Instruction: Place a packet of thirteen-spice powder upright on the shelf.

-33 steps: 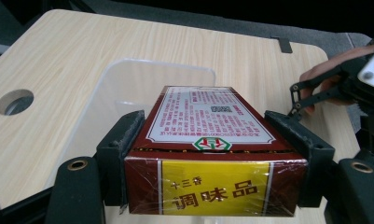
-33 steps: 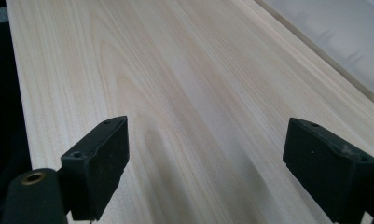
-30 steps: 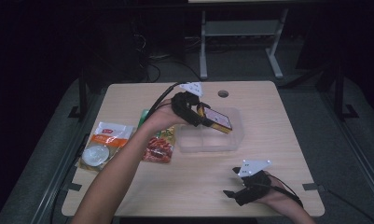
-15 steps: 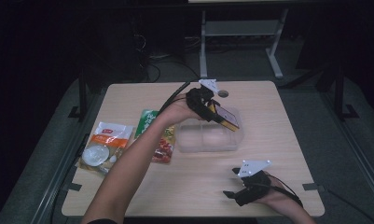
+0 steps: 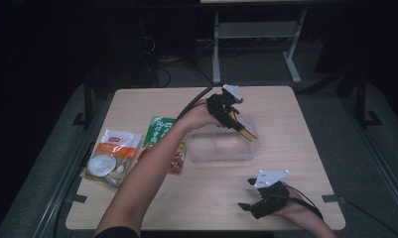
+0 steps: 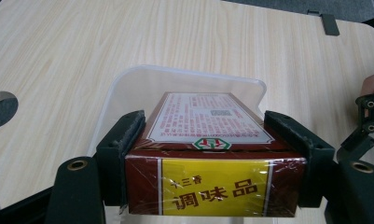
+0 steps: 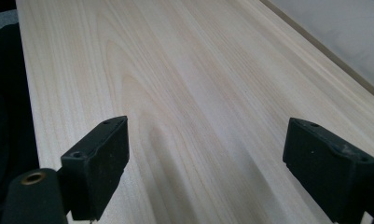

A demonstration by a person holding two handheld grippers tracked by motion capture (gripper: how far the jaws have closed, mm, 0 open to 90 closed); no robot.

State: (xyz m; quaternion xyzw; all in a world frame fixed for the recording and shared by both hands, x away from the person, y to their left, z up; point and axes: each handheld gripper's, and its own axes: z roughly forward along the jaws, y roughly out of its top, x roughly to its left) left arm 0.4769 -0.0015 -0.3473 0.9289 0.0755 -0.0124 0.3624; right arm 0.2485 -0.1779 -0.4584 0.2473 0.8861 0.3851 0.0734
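A brown and yellow box [image 5: 246,132] with printed Chinese text is clamped between the jaws of my left gripper [image 5: 235,121]. It hangs tilted over the far right end of a clear plastic container [image 5: 206,148] in the middle of the table. In the left gripper view both pads press the sides of the box [image 6: 212,186], and the container's rim [image 6: 128,79] lies just beyond it. My right gripper [image 5: 248,196] rests near the table's front right edge. Its jaws stand wide apart over bare wood in the right gripper view [image 7: 208,158].
A green and red food packet [image 5: 162,130] lies left of the container. An orange and white packet [image 5: 112,151] lies nearer the table's left edge. A round cable hole [image 6: 0,107] sits at the back of the wooden table [image 5: 296,129].
My left gripper has carried the box to the right and slightly down, from over the container's back left to over its far right end. The right gripper has stayed put.
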